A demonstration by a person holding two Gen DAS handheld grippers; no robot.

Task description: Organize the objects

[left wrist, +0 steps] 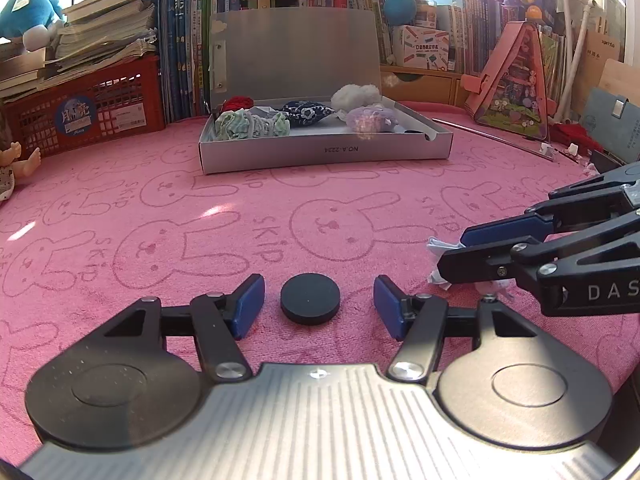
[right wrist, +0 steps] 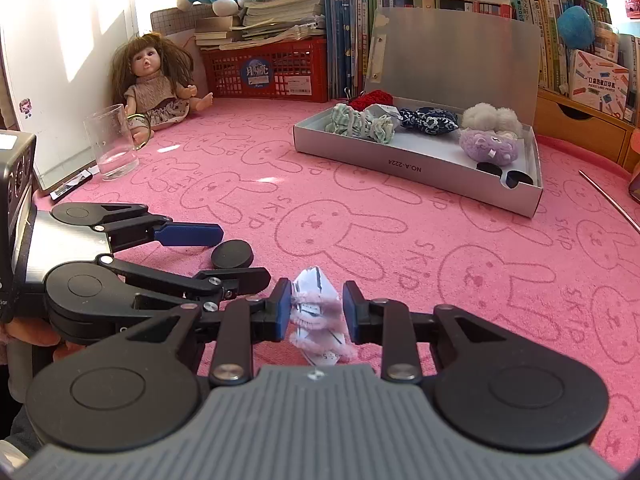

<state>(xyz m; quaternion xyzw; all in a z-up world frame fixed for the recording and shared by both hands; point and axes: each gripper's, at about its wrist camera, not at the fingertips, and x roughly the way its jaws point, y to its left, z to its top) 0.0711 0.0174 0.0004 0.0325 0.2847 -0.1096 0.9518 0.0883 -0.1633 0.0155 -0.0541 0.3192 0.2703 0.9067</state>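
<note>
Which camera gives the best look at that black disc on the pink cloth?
The left wrist view: the black disc lies whole and close between the open left gripper. The right wrist view shows it smaller, off to the side, its near edge hidden by a finger.

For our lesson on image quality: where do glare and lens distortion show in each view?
Left wrist view: sun flare washes out the top right corner and hazes the purple plush in the grey box. Right wrist view: the white wall is overexposed; fisheye bends the box edges.
</note>
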